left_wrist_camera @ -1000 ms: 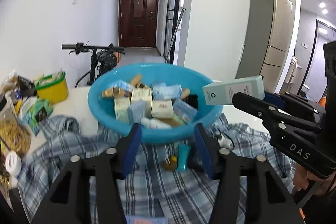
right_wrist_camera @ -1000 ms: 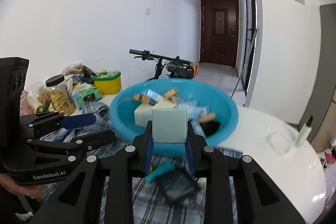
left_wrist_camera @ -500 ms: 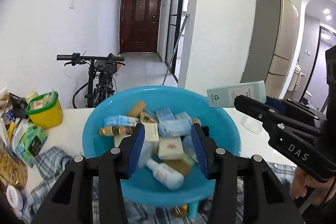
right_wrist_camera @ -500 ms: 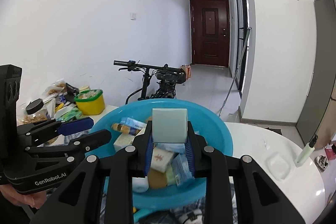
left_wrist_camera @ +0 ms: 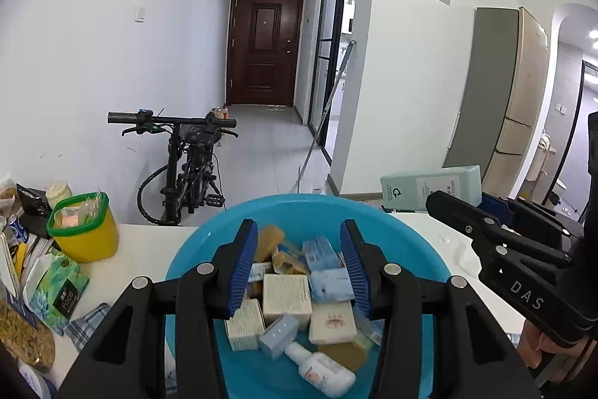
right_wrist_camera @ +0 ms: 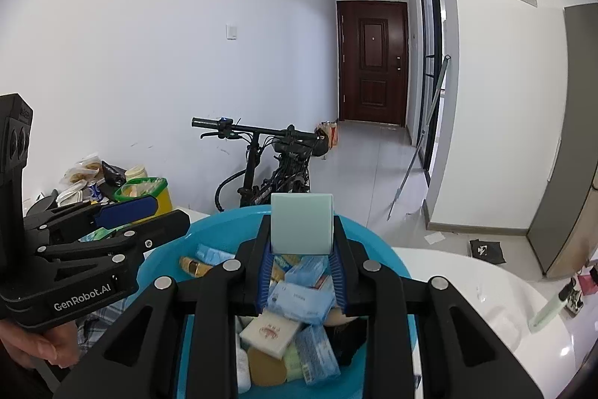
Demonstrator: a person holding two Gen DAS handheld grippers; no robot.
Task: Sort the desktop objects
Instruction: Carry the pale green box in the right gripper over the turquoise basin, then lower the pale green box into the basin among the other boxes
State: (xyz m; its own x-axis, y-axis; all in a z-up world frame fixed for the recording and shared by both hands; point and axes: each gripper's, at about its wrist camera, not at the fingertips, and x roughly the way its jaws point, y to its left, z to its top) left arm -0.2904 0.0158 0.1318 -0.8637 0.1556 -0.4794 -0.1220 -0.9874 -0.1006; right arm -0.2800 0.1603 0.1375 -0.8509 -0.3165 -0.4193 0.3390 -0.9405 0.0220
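Note:
A blue basin (left_wrist_camera: 194, 249) (right_wrist_camera: 168, 264) holds several small boxes, soap bars and a white bottle (left_wrist_camera: 321, 369). My left gripper (left_wrist_camera: 298, 227) hovers over the basin with its jaws apart and nothing between the blue pads. In the right wrist view, the left gripper (right_wrist_camera: 164, 214) is at the left, over the basin's rim. My right gripper (right_wrist_camera: 302, 223) is shut on a pale green carton (right_wrist_camera: 302, 229), held above the basin's far side. From the left wrist view, that carton (left_wrist_camera: 429, 187) sticks out leftward from the right gripper (left_wrist_camera: 463, 202).
A yellow tub with a green rim (left_wrist_camera: 82, 230), snack packets (left_wrist_camera: 52, 279) and a plaid cloth (left_wrist_camera: 86, 320) crowd the white table's (left_wrist_camera: 138, 249) left side. A bicycle (left_wrist_camera: 187, 167) stands beyond the table. A slim spray bottle (right_wrist_camera: 553, 305) stands at the right.
Both grippers have moved forward and up, from over the plaid cloth to over the basin. The carton stays clamped in the right gripper. The left jaws remain empty.

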